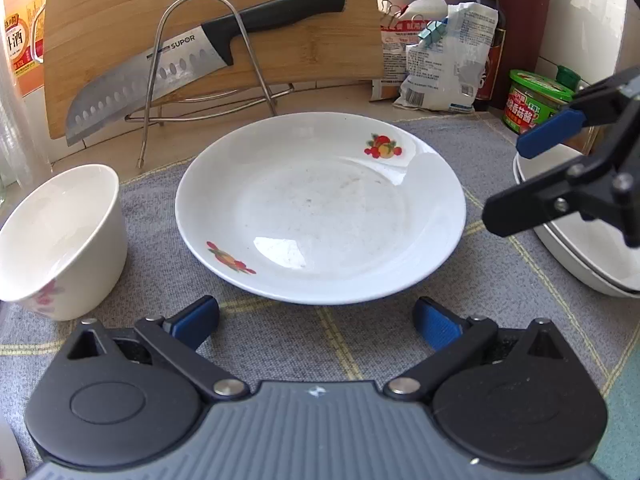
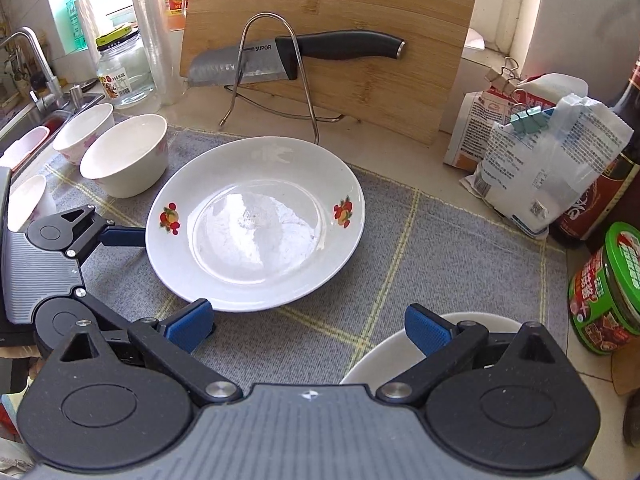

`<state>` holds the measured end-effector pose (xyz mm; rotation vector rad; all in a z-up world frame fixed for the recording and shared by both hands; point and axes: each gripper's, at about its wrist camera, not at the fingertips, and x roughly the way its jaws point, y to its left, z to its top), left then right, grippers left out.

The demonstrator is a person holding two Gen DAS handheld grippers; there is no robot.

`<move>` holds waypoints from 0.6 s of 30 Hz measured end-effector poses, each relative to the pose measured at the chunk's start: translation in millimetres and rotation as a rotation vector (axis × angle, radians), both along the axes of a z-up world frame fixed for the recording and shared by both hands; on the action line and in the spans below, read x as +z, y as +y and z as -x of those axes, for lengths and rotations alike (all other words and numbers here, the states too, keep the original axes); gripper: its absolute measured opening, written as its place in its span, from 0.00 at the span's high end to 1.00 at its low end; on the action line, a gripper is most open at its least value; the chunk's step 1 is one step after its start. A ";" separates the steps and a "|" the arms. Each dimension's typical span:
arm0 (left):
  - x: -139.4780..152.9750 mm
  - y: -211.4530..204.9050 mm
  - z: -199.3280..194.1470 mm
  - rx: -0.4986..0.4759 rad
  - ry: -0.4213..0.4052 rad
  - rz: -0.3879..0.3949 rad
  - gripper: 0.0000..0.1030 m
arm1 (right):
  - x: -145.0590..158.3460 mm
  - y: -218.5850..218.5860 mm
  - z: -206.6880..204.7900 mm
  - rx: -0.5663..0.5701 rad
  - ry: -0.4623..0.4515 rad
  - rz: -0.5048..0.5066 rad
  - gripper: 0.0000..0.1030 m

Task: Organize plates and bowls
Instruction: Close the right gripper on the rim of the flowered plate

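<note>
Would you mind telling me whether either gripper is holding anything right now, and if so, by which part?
Nothing is held. The left gripper and right gripper both stand open and empty, near the plate on the mat.

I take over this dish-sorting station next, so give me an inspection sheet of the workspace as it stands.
Surface: grey checked mat on a pale counter.
Job's things: fruit-print plate flat mid-mat; bowls at its left; stacked white dishes at its right.
Clutter: knife on a wire rack against the cutting board; clipped bags, green tub, dark bottle, glass jar.
Grippers: left gripper open, empty, near the plate's rim; right gripper open, empty.
Cables: nothing seen.
Surroundings: sink and tap at far left.
</note>
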<state>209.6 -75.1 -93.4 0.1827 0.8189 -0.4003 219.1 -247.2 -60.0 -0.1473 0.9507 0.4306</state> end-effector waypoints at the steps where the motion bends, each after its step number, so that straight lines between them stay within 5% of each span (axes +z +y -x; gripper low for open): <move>1: 0.0 0.0 -0.7 -0.004 -0.004 0.002 0.00 | -1.0 0.2 -5.9 0.008 0.006 -0.003 0.00; 18: -0.4 1.2 -7.0 -0.028 -0.037 0.019 0.00 | -35.4 14.2 -94.9 0.153 0.195 -0.063 0.00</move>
